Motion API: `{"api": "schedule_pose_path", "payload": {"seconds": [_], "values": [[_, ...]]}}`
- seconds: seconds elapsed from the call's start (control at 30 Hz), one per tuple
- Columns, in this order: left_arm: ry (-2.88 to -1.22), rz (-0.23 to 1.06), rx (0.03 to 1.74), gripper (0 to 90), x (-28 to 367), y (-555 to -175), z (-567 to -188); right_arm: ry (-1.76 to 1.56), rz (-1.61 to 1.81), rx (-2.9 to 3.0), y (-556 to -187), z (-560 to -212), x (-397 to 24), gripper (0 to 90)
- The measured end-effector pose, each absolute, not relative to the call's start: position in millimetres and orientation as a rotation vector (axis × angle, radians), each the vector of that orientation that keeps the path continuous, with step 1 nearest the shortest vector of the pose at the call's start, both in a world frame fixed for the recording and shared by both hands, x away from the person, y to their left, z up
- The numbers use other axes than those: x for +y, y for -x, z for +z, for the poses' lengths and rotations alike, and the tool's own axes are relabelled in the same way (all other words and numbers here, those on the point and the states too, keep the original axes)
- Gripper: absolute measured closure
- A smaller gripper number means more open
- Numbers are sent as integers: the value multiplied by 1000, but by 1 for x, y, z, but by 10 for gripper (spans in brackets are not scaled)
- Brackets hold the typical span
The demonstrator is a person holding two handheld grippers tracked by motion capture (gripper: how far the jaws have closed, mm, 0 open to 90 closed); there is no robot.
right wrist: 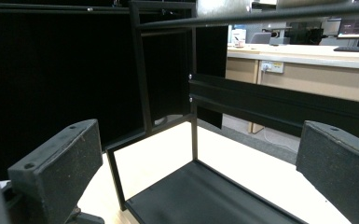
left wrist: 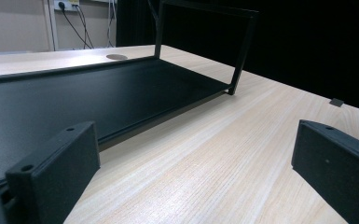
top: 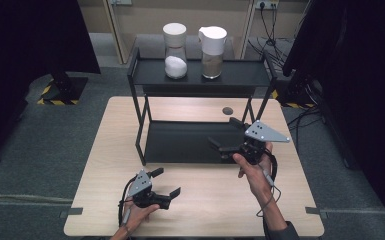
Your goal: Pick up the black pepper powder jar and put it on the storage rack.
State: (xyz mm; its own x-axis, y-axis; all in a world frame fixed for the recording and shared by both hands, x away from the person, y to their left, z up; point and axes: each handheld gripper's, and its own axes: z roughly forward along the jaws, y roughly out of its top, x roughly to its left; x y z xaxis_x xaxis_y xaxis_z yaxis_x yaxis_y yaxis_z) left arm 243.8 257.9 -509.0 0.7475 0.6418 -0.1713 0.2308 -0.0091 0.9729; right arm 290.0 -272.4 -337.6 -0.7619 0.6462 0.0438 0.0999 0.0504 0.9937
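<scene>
My left gripper (top: 169, 182) gapes over the near table (top: 210, 200), my right gripper (top: 225, 135) gapes beside the black rack (top: 200, 80).

One table (top: 200, 200), one black two-tier rack (top: 200, 80), tiers: upper and lower. Two jars on upper tier: one with white contents (top: 175, 44), one with brown contents (top: 212, 46). Two grippers, left (top: 167, 181) and right (top: 225, 135); two hands.
</scene>
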Motion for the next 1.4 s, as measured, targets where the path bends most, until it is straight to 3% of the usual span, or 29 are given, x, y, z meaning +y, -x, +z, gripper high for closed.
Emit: {"api": "schedule_pose_path", "payload": {"seconds": [0.87,1.4], "values": [[-1584,377,721,1,258,-244,-509,-793,1749,1953,-260,-429,-272,7],[-1582,375,721,1,259,-244,-509,-836,1749,1977,-251,-465,-274,7]]}}
